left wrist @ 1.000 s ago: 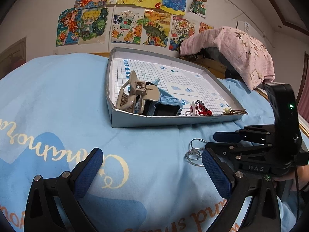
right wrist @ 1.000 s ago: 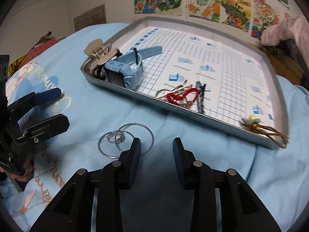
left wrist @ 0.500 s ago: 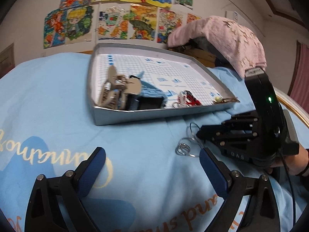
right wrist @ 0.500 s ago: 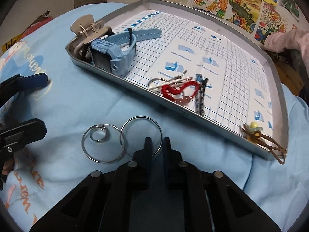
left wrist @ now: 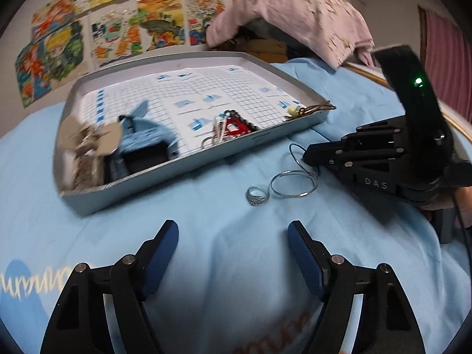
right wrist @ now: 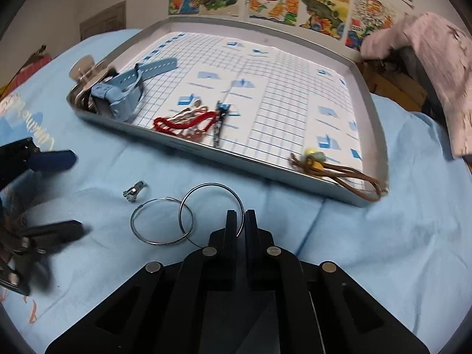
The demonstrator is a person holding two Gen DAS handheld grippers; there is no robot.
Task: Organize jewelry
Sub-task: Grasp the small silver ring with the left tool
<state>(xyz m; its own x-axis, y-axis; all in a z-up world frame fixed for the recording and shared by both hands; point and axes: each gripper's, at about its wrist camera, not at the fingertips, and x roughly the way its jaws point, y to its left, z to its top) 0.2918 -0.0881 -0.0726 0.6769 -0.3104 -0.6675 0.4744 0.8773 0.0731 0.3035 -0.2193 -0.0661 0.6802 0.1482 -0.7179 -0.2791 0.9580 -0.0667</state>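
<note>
Two thin silver hoops and a small silver ring (left wrist: 257, 196) lie on the blue bedsheet in front of a grey tray (left wrist: 183, 168). My right gripper (right wrist: 240, 217) is shut on the rim of one hoop (right wrist: 211, 187), which stands tilted up; the other hoop (right wrist: 160, 221) lies flat beside it, and the ring (right wrist: 134, 190) sits to their left. In the left wrist view the held hoop (left wrist: 296, 155) meets the right gripper (left wrist: 306, 155). My left gripper (left wrist: 233, 253) is open and empty, just short of the ring.
The tray holds a beige hair claw (left wrist: 88, 141), a blue watch (right wrist: 118, 94), red beads (right wrist: 183, 122), a dark clip (right wrist: 219, 122) and a brown cord with a yellow bead (right wrist: 333, 171). A pink cloth (left wrist: 295, 14) lies at the back right. Posters hang on the wall.
My right gripper closed on one hoop and tipped it up. The ring came apart from the hoops. My left gripper swung right, toward the ring.
</note>
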